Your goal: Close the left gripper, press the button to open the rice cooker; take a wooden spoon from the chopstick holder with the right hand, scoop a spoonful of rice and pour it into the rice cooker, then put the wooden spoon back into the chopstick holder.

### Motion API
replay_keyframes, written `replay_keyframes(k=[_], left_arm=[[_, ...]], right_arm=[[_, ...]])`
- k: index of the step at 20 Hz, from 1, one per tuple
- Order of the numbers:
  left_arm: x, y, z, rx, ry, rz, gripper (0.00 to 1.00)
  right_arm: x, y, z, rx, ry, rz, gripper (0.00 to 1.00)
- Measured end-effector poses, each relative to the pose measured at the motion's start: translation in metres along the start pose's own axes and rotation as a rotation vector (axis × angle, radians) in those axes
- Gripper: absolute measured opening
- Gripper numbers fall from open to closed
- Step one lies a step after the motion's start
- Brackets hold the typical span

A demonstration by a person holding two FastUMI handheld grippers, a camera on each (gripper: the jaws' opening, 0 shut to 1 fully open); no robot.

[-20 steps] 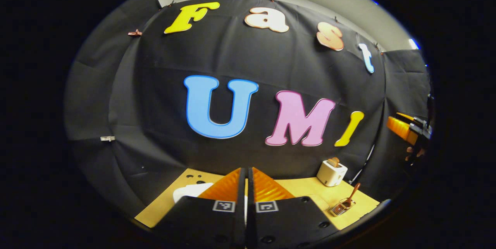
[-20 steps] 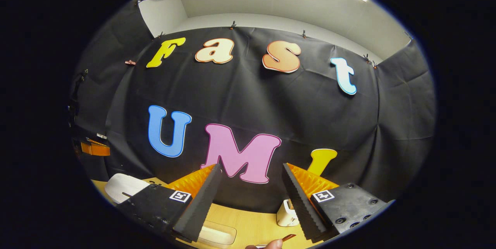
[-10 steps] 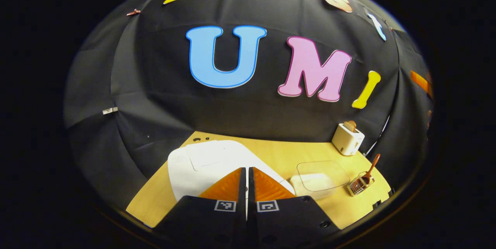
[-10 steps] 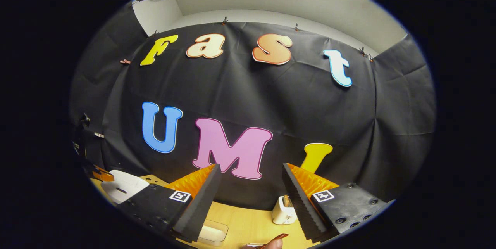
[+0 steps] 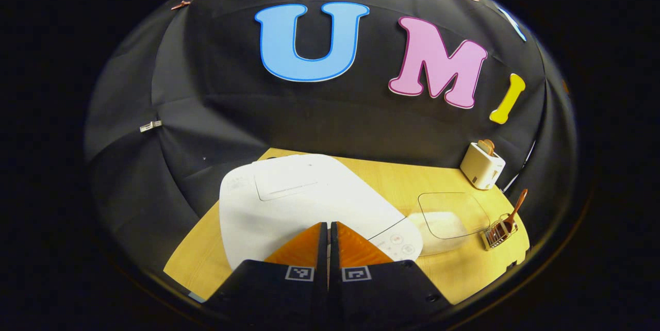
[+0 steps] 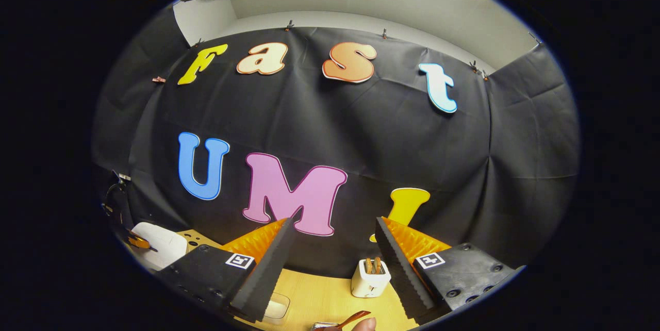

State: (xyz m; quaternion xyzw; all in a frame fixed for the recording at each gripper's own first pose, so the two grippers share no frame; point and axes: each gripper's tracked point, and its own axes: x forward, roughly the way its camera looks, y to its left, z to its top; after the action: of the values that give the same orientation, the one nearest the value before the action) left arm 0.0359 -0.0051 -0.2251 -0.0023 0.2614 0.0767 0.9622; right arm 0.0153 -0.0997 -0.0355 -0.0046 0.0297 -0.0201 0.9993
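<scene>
Left gripper (image 5: 328, 228): fingers pressed together with nothing between them, poised above the front half of the rice cooker lid, as the press step requires.
Right gripper (image 6: 335, 248): fingers spread wide, holding nothing, raised and aimed at the booth wall; a fingertip of the holding hand (image 6: 365, 325) shows at 6 o'clock.
Rice cooker (image 5: 289, 202): white, rounded-square body, lid down, at the left of the counter (image 5: 392, 176); control panel (image 5: 397, 241) at its front corner, about 4 o'clock from the lid centre.
Button: judged to lie at the front edge near the panel; exact location cannot be told.
Rice container (image 5: 446, 217): clear, shallow, with a pale heap inside, just beside the cooker at 3 o'clock.
Chopstick holder (image 5: 497, 232): small wire basket near the counter edge, at 3 o'clock from the container.
Wooden spoon (image 5: 514, 210): stands in the holder; long axis leans toward 1 o'clock, handle end up, bowl down in the basket.
Handling, spoon: judged light, rigid, fairly smooth; the grip belongs on the upper handle, across its width, lifting along its axis so the light basket does not tip.
Handling, cooker: judged heavy and stable; a firm downward press should release the latch.
Toaster (image 5: 482, 166): at the back of the counter, well apart from the spoon's route.
</scene>
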Motion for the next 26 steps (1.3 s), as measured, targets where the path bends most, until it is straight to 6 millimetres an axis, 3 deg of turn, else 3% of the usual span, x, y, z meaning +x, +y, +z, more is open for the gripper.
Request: replay_keyframes(k=[9, 13, 16, 22, 26], left_arm=[[0.017, -0.002, -0.016, 0.019, 0.068, 0.026, 0.06], [0.017, -0.003, -0.009, -0.032, 0.105, 0.030, 0.06], [0.005, -0.001, 0.025, -0.011, -0.014, 0.041, 0.06], [-0.015, 0.018, 0.118, -0.035, -0.211, 0.077, 0.06], [-0.017, 0.036, 0.151, -0.033, -0.276, 0.103, 0.06]], right_arm=[[0.003, -0.006, -0.004, 0.000, 0.002, 0.006, 0.97], [0.005, -0.006, -0.003, 0.006, -0.009, 0.013, 0.97], [0.004, -0.011, -0.003, 0.004, -0.012, 0.003, 0.97], [0.003, -0.029, -0.013, 0.027, 0.003, -0.028, 1.00], [-0.002, -0.040, -0.026, -0.002, 0.022, -0.042, 0.97]])
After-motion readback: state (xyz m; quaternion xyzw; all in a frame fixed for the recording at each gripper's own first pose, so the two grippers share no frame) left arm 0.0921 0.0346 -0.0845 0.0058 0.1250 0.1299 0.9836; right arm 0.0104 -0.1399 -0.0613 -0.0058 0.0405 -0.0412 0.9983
